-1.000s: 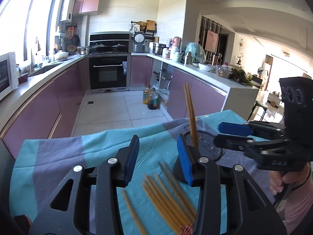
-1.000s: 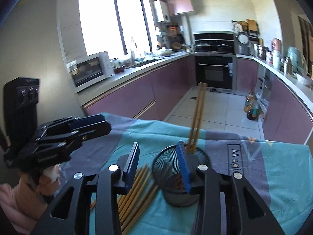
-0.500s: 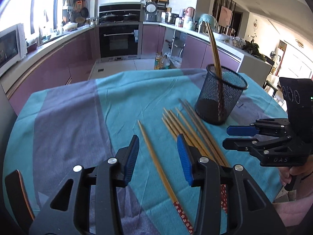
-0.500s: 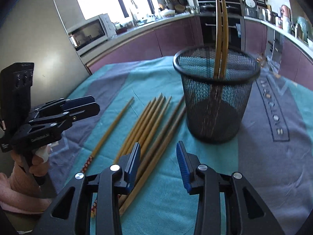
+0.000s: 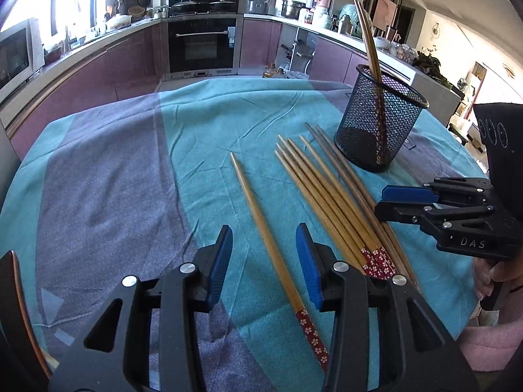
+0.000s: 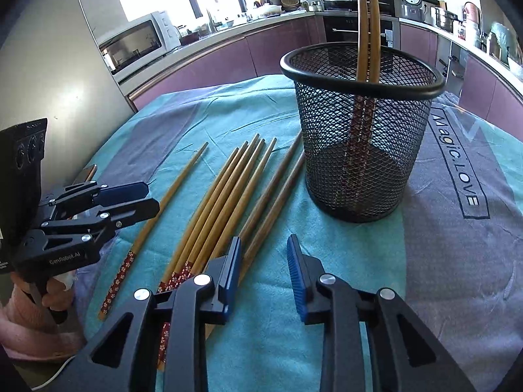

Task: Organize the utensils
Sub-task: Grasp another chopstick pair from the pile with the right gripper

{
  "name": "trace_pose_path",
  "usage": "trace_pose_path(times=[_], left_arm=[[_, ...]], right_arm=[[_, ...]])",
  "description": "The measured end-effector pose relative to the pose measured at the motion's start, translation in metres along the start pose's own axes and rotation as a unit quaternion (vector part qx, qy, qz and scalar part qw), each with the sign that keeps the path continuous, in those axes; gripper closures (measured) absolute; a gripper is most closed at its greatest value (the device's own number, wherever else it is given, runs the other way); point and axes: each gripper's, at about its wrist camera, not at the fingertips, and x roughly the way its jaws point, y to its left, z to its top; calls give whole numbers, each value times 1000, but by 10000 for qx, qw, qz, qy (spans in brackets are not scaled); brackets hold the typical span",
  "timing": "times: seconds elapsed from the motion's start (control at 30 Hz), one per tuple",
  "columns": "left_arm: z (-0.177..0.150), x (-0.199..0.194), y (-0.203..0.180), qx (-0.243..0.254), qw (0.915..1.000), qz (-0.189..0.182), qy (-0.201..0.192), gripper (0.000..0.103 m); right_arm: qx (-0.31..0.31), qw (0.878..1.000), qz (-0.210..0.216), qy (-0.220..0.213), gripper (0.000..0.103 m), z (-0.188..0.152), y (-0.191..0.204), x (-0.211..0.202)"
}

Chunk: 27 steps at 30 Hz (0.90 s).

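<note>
Left wrist view: the left gripper (image 5: 264, 258) hovers with jaws apart over a single chopstick (image 5: 265, 235) lying alone on the bench's teal cloth (image 5: 114, 176), not touching it. Bare cloth stretches toward the far-left edge. A chopstick bundle (image 5: 330, 196) lies beside it.

Right wrist view: the right gripper (image 6: 264, 266), jaws just narrowing with nothing clamped, hangs over the bundle's near ends. The mesh holder (image 6: 361, 130) stands upright just beyond, holding two chopsticks (image 6: 367, 26).

The right claw (image 6: 263, 272) hides 2 darker chopsticks' (image 6: 261, 212) near ends.
</note>
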Motion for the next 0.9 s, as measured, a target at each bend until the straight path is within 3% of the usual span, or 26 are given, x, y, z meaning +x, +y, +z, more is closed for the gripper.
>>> trace_pose_path(times=[0.53, 0.7, 0.9], left_arm=[[-2, 17, 2, -45, 9998, 3, 194, 65], [3, 23, 1, -84, 9997, 71, 208, 71], [8, 30, 5, -327, 9992, 63, 230, 84]], right_arm=[[-124, 9994, -294, 151, 76, 6, 1, 4], [-37, 9995, -316, 79, 76, 13, 2, 11], [127, 9993, -348, -59, 85, 13, -1, 13]])
